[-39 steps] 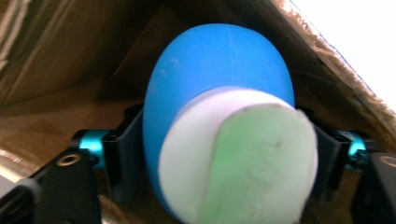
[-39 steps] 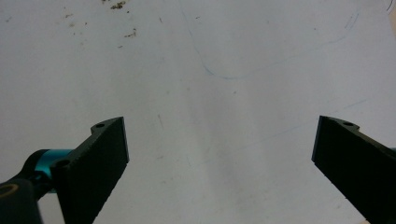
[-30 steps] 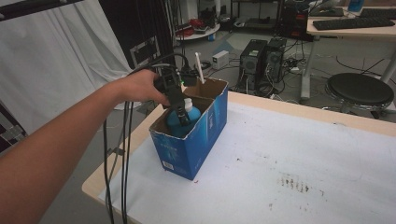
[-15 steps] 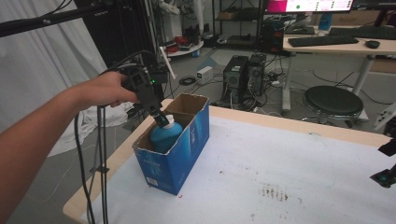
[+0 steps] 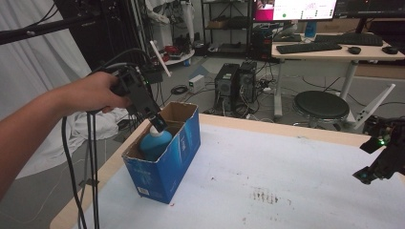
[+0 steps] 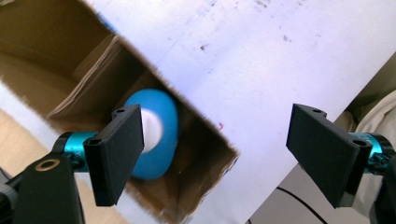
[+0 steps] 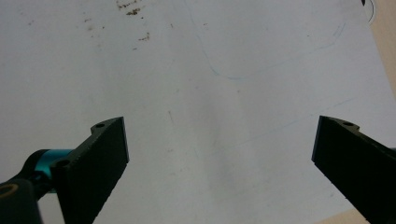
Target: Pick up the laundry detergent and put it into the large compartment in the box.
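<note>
The left gripper [image 5: 157, 120] is now hovering higher over the blue box [image 5: 167, 157] at the table's [image 5: 286, 191] left edge, its jaws spread wide with nothing between them. The blue bottle [image 6: 156, 133] is sitting inside the box, released. The right gripper [image 5: 379, 164], also wide apart, is coming in farther over the table's right edge.
</note>
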Motion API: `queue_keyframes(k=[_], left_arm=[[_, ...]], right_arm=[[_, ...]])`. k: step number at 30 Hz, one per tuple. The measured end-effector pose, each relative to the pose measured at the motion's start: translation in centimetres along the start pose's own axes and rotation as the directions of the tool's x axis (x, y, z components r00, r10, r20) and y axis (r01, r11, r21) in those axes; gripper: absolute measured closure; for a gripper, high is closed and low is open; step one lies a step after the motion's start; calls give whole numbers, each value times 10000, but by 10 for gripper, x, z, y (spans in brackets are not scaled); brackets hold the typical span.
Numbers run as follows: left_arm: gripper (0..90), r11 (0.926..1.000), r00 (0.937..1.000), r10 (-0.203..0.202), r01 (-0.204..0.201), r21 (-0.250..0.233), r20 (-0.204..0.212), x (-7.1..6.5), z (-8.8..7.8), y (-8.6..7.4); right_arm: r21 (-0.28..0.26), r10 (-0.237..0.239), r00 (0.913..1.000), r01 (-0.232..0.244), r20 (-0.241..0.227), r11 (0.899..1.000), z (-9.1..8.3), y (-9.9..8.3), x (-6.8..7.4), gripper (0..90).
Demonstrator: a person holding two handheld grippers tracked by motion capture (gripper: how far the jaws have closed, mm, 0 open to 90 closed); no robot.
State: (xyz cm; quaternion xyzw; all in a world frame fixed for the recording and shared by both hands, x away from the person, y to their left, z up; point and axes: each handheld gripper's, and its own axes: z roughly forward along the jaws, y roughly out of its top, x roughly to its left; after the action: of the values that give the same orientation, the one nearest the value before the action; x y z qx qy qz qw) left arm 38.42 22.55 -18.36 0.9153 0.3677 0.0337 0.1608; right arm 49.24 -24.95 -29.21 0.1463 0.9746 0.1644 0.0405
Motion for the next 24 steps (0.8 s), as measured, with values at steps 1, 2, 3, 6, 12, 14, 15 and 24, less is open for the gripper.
queue_keyframes(k=[1, 2, 3, 6, 12, 14, 15, 24], left_arm=[[190, 9998, 9998, 206, -206, 64, 49, -4, 3, 4], [190, 9990, 9990, 428, -430, 124, 146, -9, 7, 10], [190, 9985, 9983, 539, -541, 104, 199, -11, 9, 12], [163, 9970, 9969, 739, -744, 216, 260, -18, 18, 22], [97, 9917, 9913, 1246, -1258, 264, 416, -29, 33, 40], [42, 9877, 9876, 1529, -1539, 291, 344, -35, 41, 49], [30, 9862, 9860, 1635, -1643, 224, 337, -37, 43, 52], [30, 9668, 9665, 2534, -2545, 240, 415, -54, 67, 79]], right_arm=[[-31, -54, 10000, 54, 22, 10000, 0, -1, 0, 28], [-46, -17, 10000, 17, 37, 10000, -1, -2, 3, 28], [-58, -5, 10000, 5, 29, 10000, -2, -3, 3, 28], [-95, -17, 10000, 17, 51, 10000, -3, -5, 5, 28], [-155, 85, 9999, -83, 119, 9998, -6, -9, 8, 28], [-181, 77, 9999, -75, 132, 9998, -7, -11, 9, 28], [-204, 101, 9999, -99, 111, 9997, -7, -12, 10, 28], [-288, 147, 9999, -144, 89, 9995, -4, -15, 14, 28]])
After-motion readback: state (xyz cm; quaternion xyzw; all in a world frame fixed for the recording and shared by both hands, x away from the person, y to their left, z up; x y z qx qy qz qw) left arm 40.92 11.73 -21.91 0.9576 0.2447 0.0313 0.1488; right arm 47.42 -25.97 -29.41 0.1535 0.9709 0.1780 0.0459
